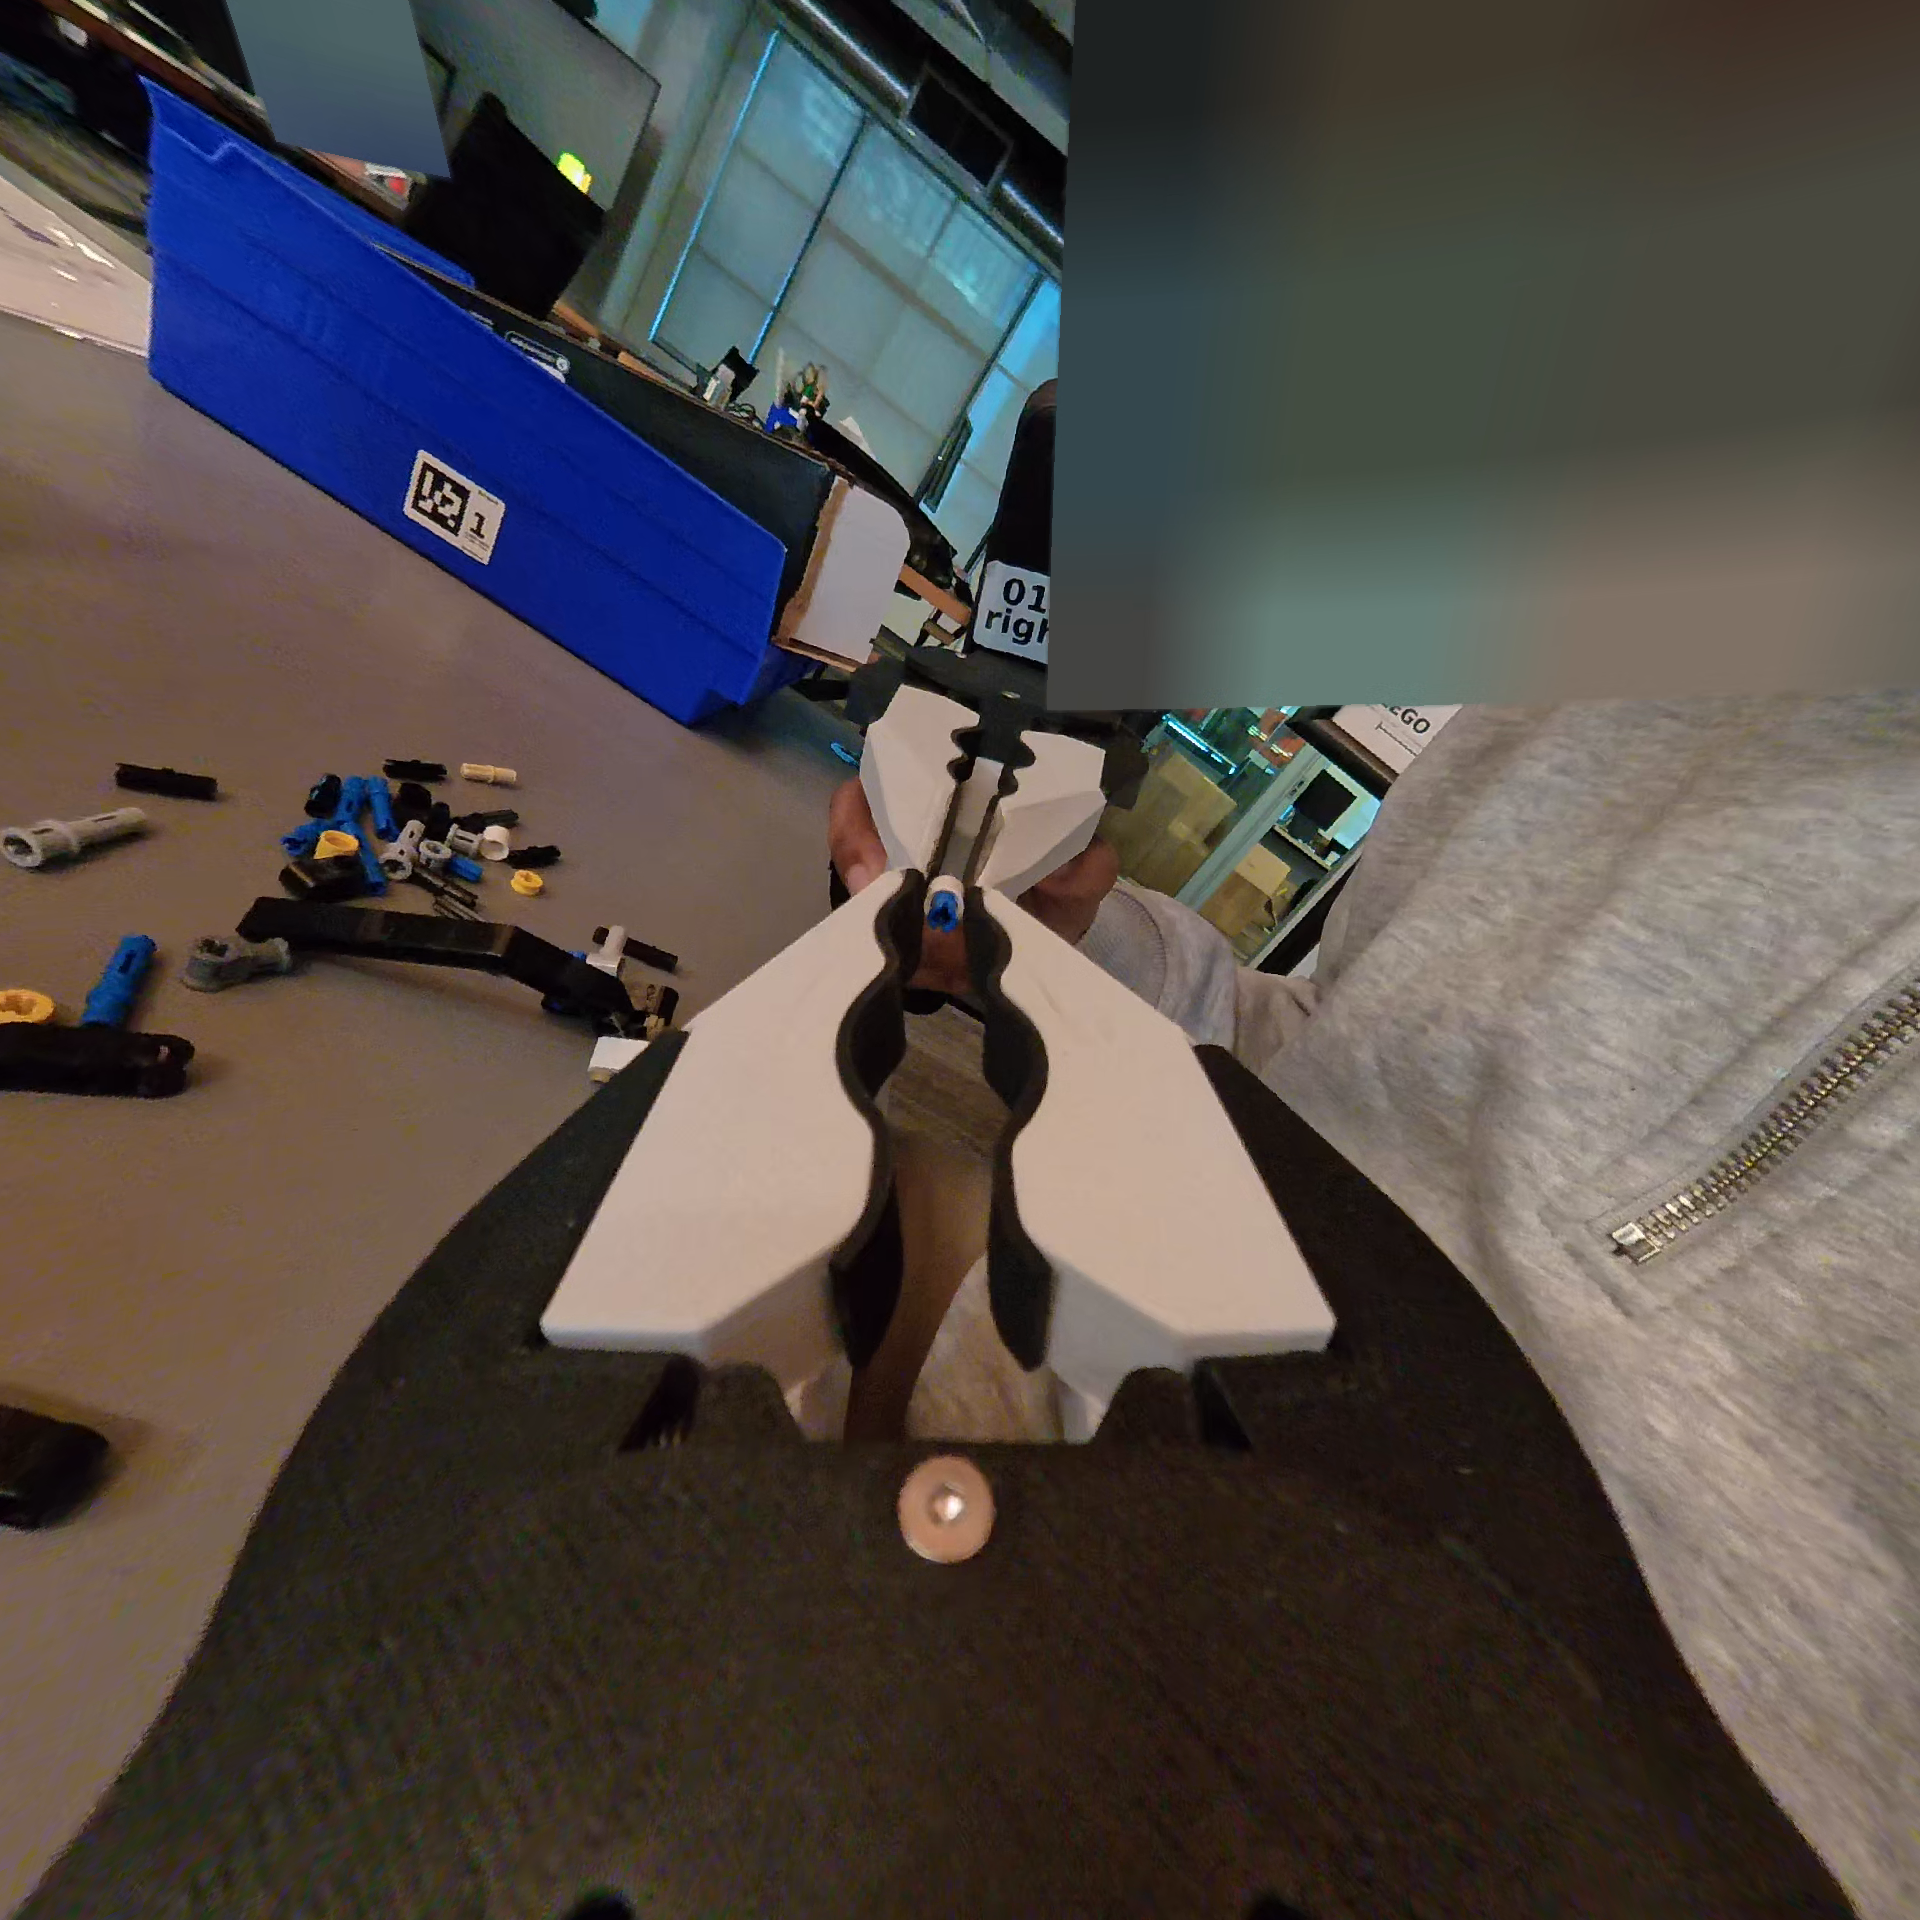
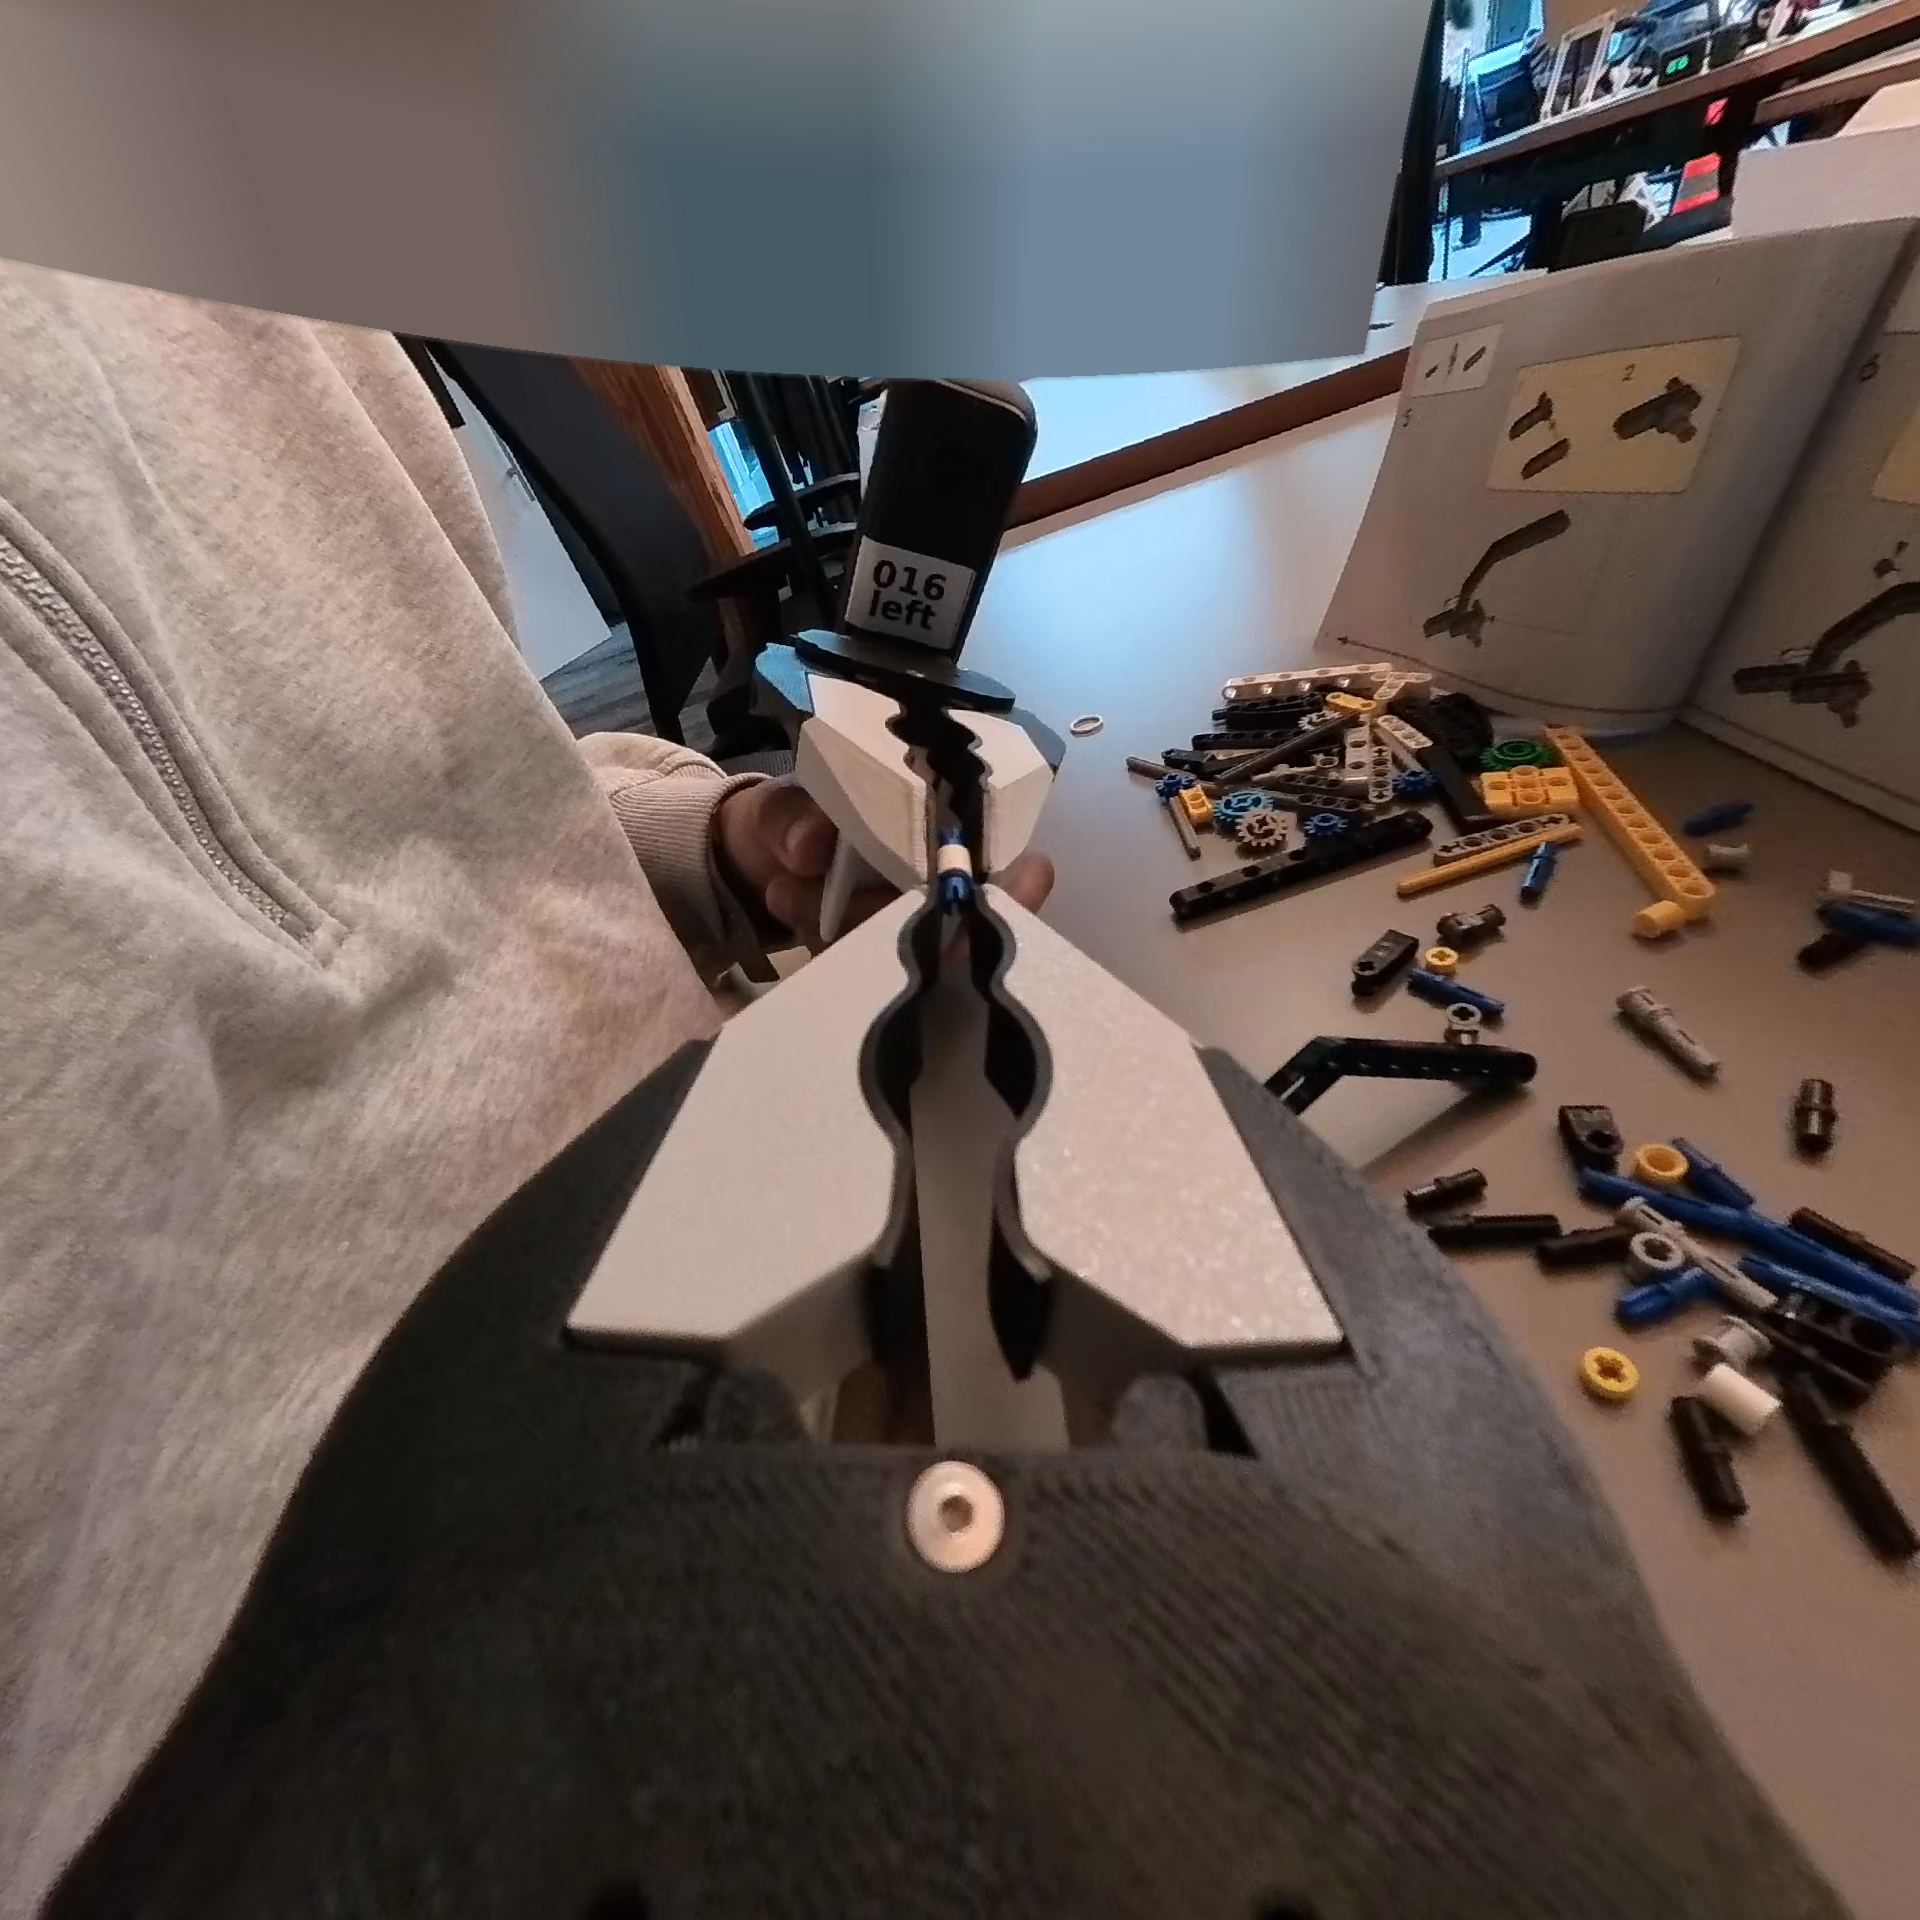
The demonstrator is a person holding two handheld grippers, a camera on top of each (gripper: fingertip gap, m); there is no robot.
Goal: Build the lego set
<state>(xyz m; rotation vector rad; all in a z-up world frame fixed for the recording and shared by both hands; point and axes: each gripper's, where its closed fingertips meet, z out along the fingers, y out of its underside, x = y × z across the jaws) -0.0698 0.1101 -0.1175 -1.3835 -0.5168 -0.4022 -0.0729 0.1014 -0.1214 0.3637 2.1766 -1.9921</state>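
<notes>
My left gripper (image 1: 943, 902) and my right gripper (image 2: 951, 906) meet tip to tip in mid-air in front of a person in a grey hoodie (image 2: 260, 831). Both are shut on one small piece, a blue pin (image 1: 943, 914) with a white sleeve (image 2: 953, 860) on it. In the left wrist view the right gripper (image 1: 977, 821) faces me with the white part between its pads. In the right wrist view the left gripper (image 2: 948, 826) faces me, and the blue pin (image 2: 951, 890) shows on both sides of the sleeve. A hand (image 2: 790, 842) grasps each gripper.
A blue bin (image 1: 416, 416) stands at the back left of the grey table (image 1: 312, 1195). Loose pins and a black beam (image 1: 416, 935) lie in front of it. On the right are an open instruction booklet (image 2: 1558, 499), a heap of beams and gears (image 2: 1403, 779) and scattered pins (image 2: 1714, 1247).
</notes>
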